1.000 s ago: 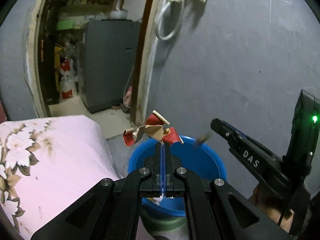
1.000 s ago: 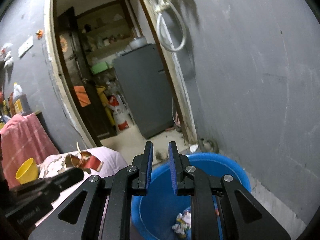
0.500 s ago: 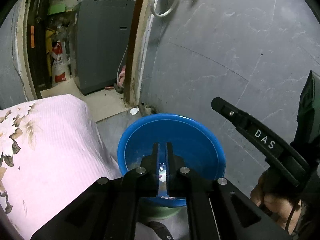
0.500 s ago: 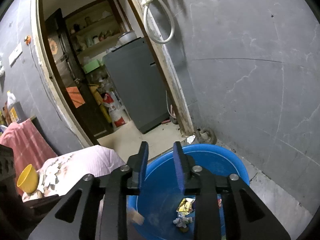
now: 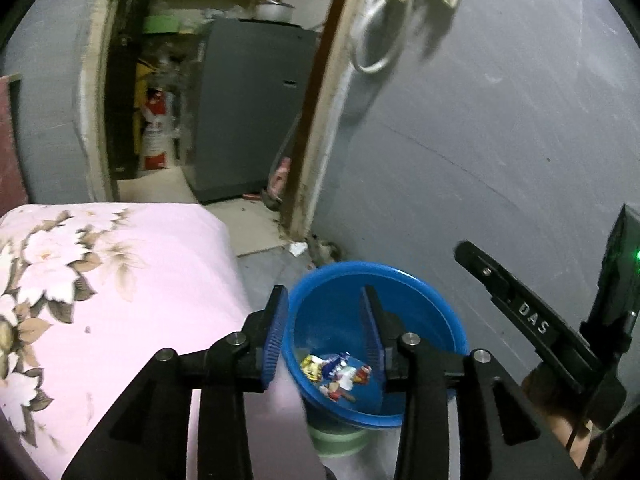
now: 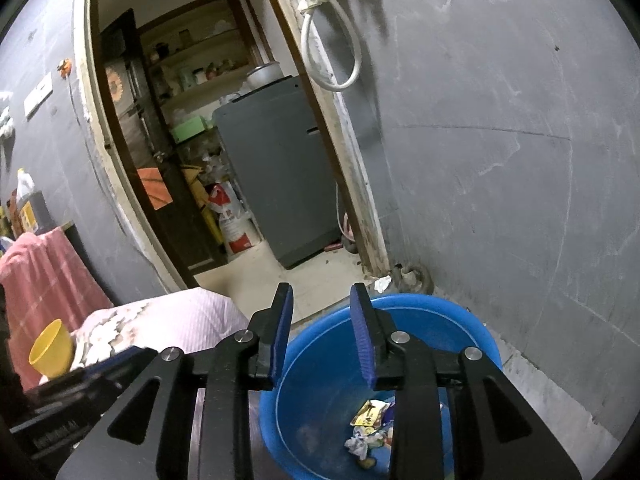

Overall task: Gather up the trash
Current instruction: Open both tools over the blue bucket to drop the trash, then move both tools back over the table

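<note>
A blue basin (image 5: 420, 300) stands on the floor by the grey wall and also shows in the right wrist view (image 6: 460, 320). Several crumpled wrappers (image 5: 336, 374) lie in its bottom, also seen in the right wrist view (image 6: 370, 424). My left gripper (image 5: 325, 328) is open and empty above the basin's near left side. My right gripper (image 6: 322, 332) is open and empty above the basin's left rim. The right gripper's body (image 5: 532, 328) shows at the right of the left wrist view.
A pink floral cushion (image 5: 100, 300) lies left of the basin. A yellow cup (image 6: 52, 348) sits at the far left. A doorway leads to a grey cabinet (image 6: 276, 176). A white hose (image 6: 332, 48) hangs on the grey wall.
One second ago my left gripper held a red and tan wrapper above the basin. It has opened and the wrapper is gone from it. My right gripper has opened wider.
</note>
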Action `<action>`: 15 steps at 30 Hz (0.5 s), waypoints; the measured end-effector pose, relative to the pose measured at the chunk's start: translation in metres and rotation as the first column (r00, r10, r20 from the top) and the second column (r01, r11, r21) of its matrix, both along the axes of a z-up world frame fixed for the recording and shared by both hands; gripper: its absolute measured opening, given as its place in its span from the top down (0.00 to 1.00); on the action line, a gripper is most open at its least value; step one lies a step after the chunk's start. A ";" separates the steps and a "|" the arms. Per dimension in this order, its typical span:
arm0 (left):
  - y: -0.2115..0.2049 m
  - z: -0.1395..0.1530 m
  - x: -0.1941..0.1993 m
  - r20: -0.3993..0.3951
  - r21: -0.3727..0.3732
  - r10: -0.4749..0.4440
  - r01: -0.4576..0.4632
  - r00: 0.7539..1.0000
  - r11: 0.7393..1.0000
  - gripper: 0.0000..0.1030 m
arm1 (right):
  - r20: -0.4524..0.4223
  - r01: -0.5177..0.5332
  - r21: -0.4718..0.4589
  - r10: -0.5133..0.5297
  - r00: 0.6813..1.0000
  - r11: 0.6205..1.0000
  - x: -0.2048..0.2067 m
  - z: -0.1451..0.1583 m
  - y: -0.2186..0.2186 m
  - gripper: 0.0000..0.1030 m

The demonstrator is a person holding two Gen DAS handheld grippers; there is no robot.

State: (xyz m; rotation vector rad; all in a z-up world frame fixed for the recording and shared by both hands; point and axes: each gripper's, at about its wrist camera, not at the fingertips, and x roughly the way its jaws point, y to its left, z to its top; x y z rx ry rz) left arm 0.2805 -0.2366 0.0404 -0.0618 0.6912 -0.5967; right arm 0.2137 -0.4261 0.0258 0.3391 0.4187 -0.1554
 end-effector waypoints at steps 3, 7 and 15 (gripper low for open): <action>0.013 0.007 0.002 0.005 -0.006 0.036 -0.036 0.999 0.999 0.68 | 0.008 -0.008 -0.006 0.008 1.000 1.000 0.001 0.001 0.004 0.68; 0.033 0.019 0.002 0.029 -0.003 0.091 -0.091 0.995 0.996 0.59 | 0.022 -0.016 -0.018 0.017 1.000 1.000 0.001 0.003 0.009 0.58; 0.077 0.041 -0.007 0.076 -0.035 0.201 -0.199 0.977 0.979 0.41 | 0.055 -0.035 -0.065 0.038 0.998 0.997 0.003 0.010 0.028 0.28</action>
